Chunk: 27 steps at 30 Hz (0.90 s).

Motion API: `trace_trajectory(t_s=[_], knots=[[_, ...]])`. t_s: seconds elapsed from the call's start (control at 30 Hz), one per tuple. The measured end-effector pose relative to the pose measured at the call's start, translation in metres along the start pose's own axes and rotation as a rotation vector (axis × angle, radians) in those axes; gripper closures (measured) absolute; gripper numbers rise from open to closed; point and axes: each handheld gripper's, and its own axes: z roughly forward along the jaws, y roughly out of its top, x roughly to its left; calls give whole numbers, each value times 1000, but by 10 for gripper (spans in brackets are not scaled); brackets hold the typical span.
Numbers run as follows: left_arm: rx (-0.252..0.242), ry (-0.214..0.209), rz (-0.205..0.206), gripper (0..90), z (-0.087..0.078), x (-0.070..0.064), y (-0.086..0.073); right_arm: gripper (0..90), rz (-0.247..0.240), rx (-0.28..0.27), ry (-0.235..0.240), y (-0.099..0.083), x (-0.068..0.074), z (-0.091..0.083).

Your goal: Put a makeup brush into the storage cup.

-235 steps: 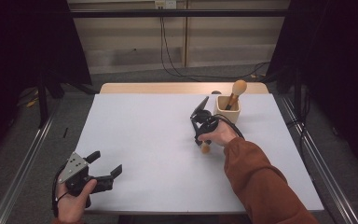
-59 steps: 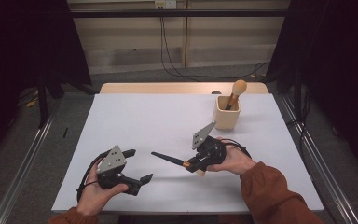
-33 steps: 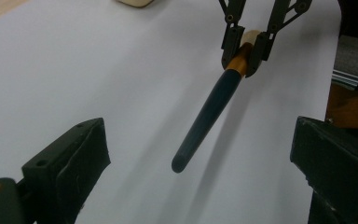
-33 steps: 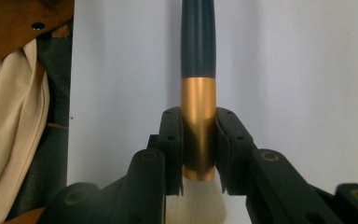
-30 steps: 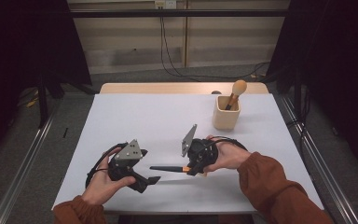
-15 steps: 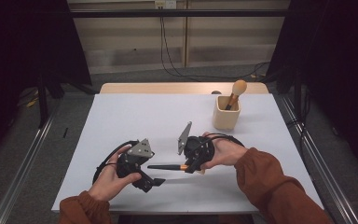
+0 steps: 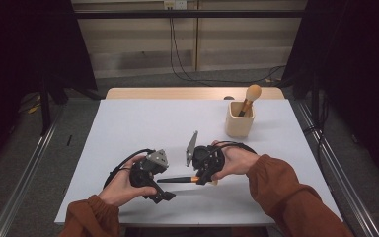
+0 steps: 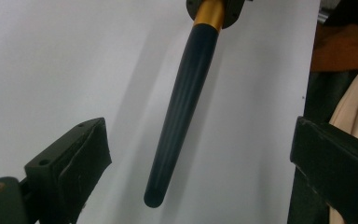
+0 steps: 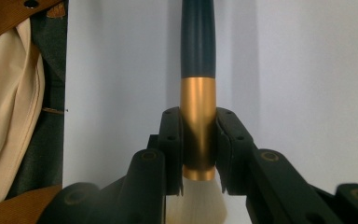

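Closer now, the wide-open left gripper point(image 7: 164, 189) is brought to the brush point(image 7: 176, 179) clamped by the right gripper point(image 7: 201, 178) above the white table point(image 7: 128, 123); a cup point(image 7: 240, 119) stands behind.

A beige holder point(image 7: 240, 120) (one round-headed brush point(image 7: 249, 97) inside) stands on the white table point(image 7: 143, 121).

Dark blue brush point(image 9: 198, 88) with gold band, white table point(image 7: 143, 123).

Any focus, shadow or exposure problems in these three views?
High view: table evenly lit, surroundings near black. Left gripper view: brush handle sharp, casting a soft shadow; near jaws slightly soft. Right gripper view: gold ferrule crisp, bristles washed out pale.
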Motion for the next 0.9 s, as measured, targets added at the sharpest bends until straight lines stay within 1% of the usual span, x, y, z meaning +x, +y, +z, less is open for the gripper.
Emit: trace_trajectory(t_s=[0.03, 0.07, 0.1, 0.13, 0.17, 0.27, 0.3, 0.37, 0.4, 0.43, 0.47, 0.53, 0.6, 0.63, 0.67, 0.7, 0.73, 0.77, 0.83, 0.87, 0.9], knots=[[7, -3, -3, 35, 2, 0, 0, 741, 5, 3, 0, 1, 0, 0], [17, 7, -2, 37, 3, 1, 1, 741, 0, 3, 3, 1, 0, 1], [19, -4, -10, 42, 4, 1, 1, 741, -4, 5, 1, 2, -1, 1], [26, -9, -7, 43, 6, 1, 1, 741, 0, 4, 2, 3, -1, 1], [31, -8, 10, 50, 6, 2, 2, 741, -2, 8, 3, 4, -2, 2], [32, -8, 23, 62, 10, 2, 4, 741, -7, 6, 8, 6, -1, 4], [37, -9, 29, 77, 10, 2, 5, 741, -13, 5, 8, 7, 0, 5], [27, -26, 18, 125, 11, 2, 6, 741, -10, 9, 9, 7, 0, 4], [33, -24, 24, 140, 11, 3, 7, 741, -15, 8, 11, 7, 0, 4], [35, -32, 22, 161, 11, 4, 8, 741, -11, 11, 12, 8, 1, 4], [31, -25, 23, 180, 12, 4, 8, 741, -16, 8, 12, 7, 0, 4], [21, -28, 10, 225, 12, 5, 10, 741, -15, 6, 13, 7, 0, 4], [20, -35, 12, 269, 13, 5, 11, 740, -8, -2, 10, 6, -1, 4], [23, -34, 19, 277, 14, 5, 12, 741, -8, 3, 7, 6, -1, 3], [22, -32, 23, 298, 14, 5, 12, 741, -6, -1, 9, 6, -1, 3], [18, -39, 24, 325, 15, 6, 13, 741, -9, -8, 14, 5, -1, 3], [12, -41, 17, 325, 15, 6, 13, 741, -6, -8, 13, 6, -1, 3], [17, -31, 20, 334, 15, 7, 14, 741, -8, -8, 13, 6, -1, 3], [9, -40, 19, 362, 16, 7, 14, 741, -15, -11, 14, 6, -1, 3], [14, -45, 23, 376, 16, 7, 14, 741, -15, -11, 12, 6, -1, 3], [17, -41, 28, 401, 17, 7, 14, 741, -15, -16, 14, 6, -1, 3]])
